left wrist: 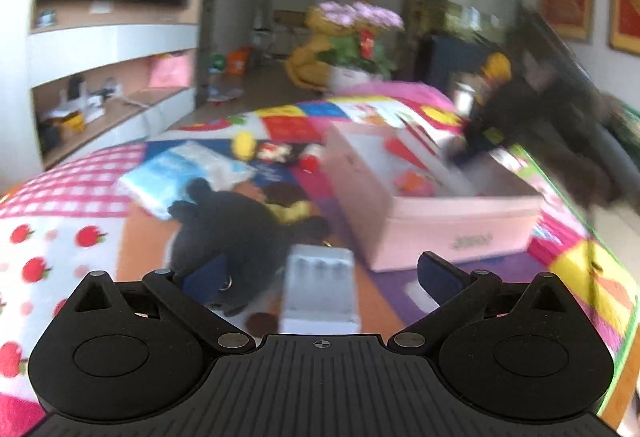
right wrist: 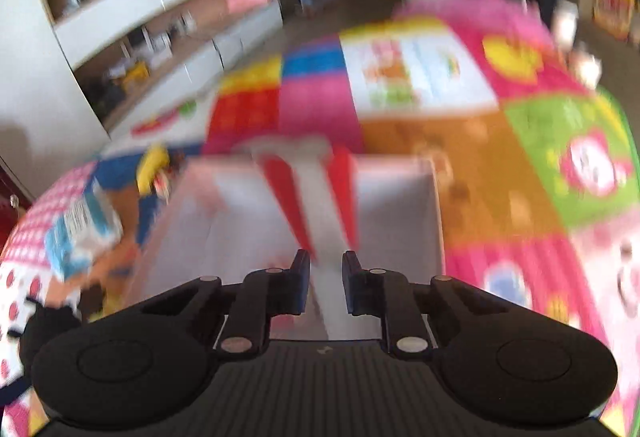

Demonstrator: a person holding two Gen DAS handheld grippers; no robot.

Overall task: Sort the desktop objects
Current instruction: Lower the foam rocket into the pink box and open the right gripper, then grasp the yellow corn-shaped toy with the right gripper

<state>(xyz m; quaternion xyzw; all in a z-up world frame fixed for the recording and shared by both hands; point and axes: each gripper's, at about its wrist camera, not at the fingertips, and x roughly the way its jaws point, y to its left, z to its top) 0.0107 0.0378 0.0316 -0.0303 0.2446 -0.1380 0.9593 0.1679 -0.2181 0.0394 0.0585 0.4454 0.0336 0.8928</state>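
Right wrist: right tool (right wrist: 326, 279) grips red-white pack (right wrist: 320, 193), long axis pointing away; left tool (left wrist: 320, 277) open.

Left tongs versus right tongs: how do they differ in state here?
The left tongs stand wide open; the right tongs are shut on a red-and-white object. Nothing is gripped by the left tongs, which are over a grey-white box beside a black plush toy; the right tongs are over the pink box. Both views are motion-blurred.
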